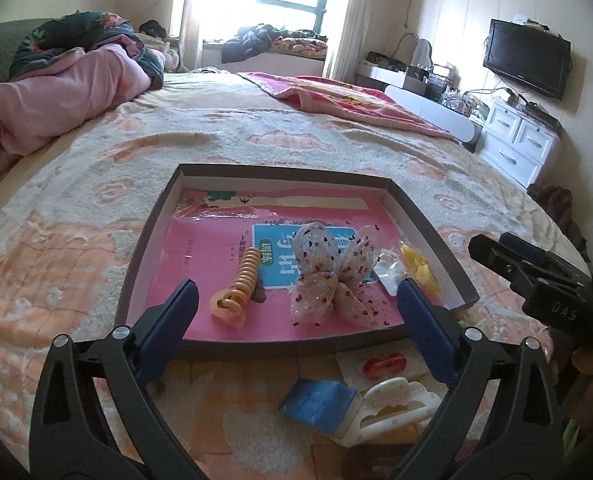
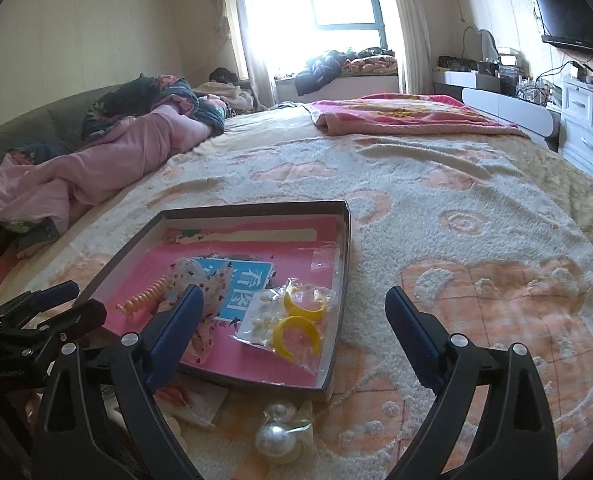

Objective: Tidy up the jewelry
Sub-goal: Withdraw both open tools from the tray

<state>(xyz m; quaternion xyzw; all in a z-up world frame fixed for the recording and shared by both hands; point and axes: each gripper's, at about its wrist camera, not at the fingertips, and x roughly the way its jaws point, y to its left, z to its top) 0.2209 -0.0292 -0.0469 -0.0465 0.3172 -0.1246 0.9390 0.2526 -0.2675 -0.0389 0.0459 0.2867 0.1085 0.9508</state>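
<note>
A shallow dark box (image 1: 152,224) with a pink book as its floor lies on the bed. In it are an orange coil hair tie (image 1: 242,276), a dotted sheer bow (image 1: 332,280) and a clear bag of yellow hoops (image 2: 298,322). My left gripper (image 1: 296,300) is open and empty over the box's near edge. In front of the box lie a red clip (image 1: 384,364), a blue packet (image 1: 316,400) and a white claw clip (image 1: 396,408). My right gripper (image 2: 292,300) is open and empty above the box's right corner. A pearl ornament (image 2: 274,440) lies below it.
The bed is covered by a cream and orange fleece blanket (image 2: 476,240). A pink quilt (image 1: 56,92) is heaped at the left and a pink blanket (image 2: 408,116) at the far right. A white dresser (image 1: 516,140) and a TV (image 1: 526,56) stand at the right wall.
</note>
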